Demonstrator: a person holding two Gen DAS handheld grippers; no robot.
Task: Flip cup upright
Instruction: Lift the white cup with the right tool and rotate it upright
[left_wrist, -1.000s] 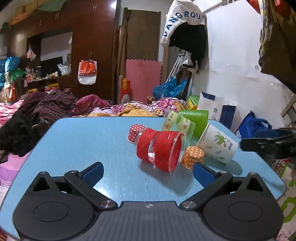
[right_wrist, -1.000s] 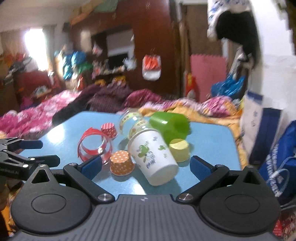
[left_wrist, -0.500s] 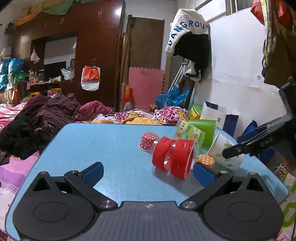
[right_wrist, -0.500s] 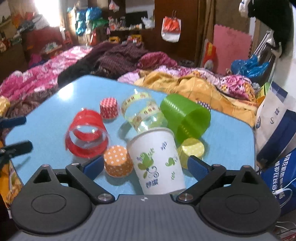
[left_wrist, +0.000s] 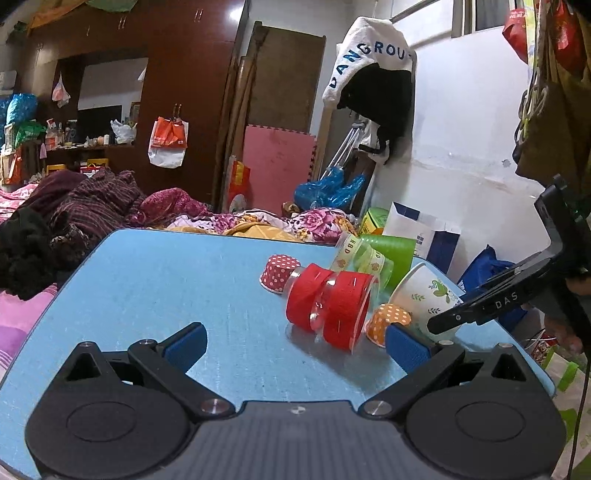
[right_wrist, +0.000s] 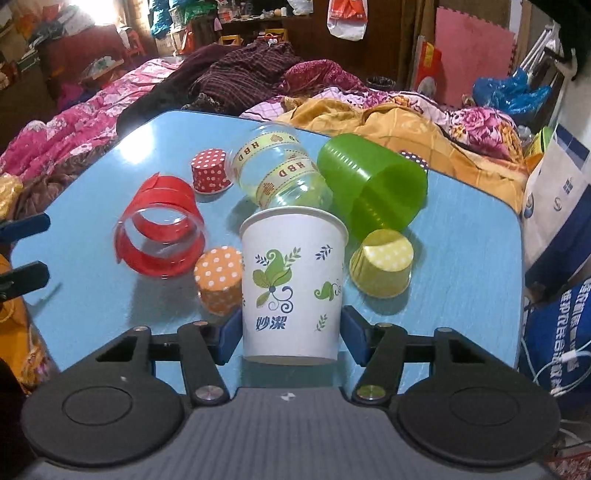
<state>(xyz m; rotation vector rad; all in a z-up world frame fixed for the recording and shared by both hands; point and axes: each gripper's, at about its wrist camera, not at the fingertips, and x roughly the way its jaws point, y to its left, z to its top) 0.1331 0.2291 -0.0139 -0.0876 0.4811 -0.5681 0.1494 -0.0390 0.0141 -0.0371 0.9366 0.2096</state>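
Observation:
A white paper cup with green leaf print (right_wrist: 293, 284) lies on its side on the blue table (right_wrist: 461, 240), base toward the right wrist camera. My right gripper (right_wrist: 291, 338) has its blue pads against both sides of the cup's base end. The cup also shows in the left wrist view (left_wrist: 424, 295), with the right gripper's finger across it. My left gripper (left_wrist: 295, 341) is open and empty, low over the near table. A clear cup with red bands (left_wrist: 332, 306) lies on its side just beyond it.
Around the paper cup lie a green plastic cup (right_wrist: 373, 186), a clear cup with yellow ribbon (right_wrist: 280, 171), and small orange (right_wrist: 218, 280), yellow (right_wrist: 382, 267) and red dotted (right_wrist: 210, 175) liners. Bedding and bags surround the table.
My right gripper has moved forward and down onto the paper cup and narrowed its jaws around the base. The left gripper has stayed back from the red-banded cup.

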